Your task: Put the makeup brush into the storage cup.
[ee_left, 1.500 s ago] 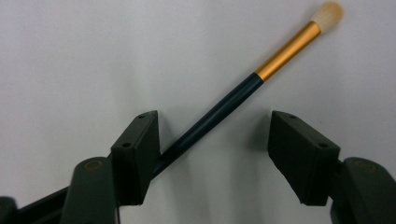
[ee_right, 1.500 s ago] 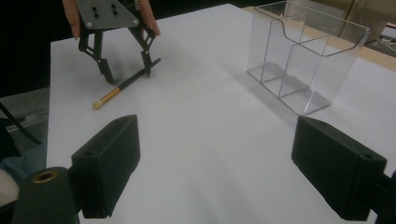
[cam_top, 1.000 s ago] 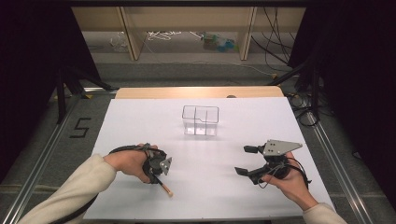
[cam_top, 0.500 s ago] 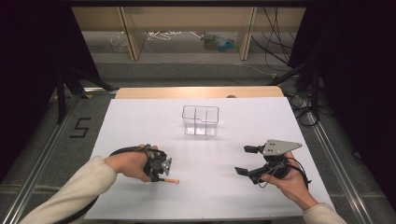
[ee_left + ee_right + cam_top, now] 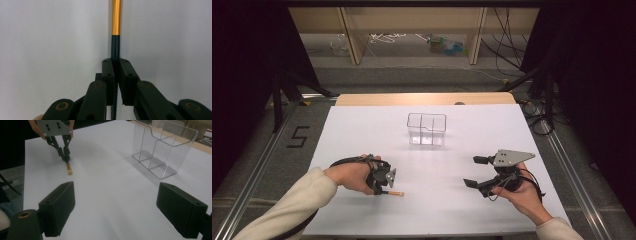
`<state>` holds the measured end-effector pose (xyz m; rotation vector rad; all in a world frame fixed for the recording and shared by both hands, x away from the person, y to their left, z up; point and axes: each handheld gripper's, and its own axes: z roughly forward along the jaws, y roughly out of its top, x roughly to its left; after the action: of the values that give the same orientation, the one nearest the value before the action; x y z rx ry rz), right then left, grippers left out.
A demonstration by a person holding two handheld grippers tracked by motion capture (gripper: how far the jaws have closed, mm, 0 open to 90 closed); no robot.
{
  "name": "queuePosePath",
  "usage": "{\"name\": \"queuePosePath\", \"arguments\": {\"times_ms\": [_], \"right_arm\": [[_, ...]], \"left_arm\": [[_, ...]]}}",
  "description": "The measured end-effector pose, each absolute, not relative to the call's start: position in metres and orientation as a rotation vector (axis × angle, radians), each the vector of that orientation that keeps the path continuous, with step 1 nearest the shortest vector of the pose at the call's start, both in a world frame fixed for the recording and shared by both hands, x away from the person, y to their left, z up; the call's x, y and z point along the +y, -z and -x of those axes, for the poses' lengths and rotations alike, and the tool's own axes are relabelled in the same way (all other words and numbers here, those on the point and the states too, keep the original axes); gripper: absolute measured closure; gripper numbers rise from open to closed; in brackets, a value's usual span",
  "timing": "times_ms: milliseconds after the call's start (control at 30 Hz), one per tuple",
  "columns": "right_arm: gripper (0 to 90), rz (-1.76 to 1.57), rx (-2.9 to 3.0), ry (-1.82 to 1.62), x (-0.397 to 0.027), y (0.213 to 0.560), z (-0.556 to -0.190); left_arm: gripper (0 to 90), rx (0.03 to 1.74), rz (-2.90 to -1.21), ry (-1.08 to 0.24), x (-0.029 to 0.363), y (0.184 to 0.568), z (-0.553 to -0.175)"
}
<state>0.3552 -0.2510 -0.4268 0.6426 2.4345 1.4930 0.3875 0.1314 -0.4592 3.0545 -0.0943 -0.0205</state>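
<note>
A thin stick lies on the white table. It has a dark green shaft and a gold end, and its pale tip points right in the high view. My left gripper points down at the table, and its jaws are shut on the dark shaft. The right gripper view shows the stick under the left gripper. My right gripper hovers at the right, open wide, with nothing between its jaws.
A clear plastic container with divided compartments stands upright near the middle of the far half of the table; it is also at the upper right in the right gripper view. Beyond the table's far edge are wooden shelves and cables.
The stick under the left gripper has swung from a diagonal slant to lying level, with its tip to the right. Both hands stay in place.
</note>
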Motion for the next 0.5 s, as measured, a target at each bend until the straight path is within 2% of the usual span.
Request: {"name": "queuePosePath", "arguments": {"times_ms": [500], "right_arm": [[16.0, -0.669, 2.443, -1.478, -0.2522, 0.4271, -0.3563]], "left_arm": [[82.9, -0.047, -2.996, -0.011, 0.1364, 0.4521, -0.3897]]}}
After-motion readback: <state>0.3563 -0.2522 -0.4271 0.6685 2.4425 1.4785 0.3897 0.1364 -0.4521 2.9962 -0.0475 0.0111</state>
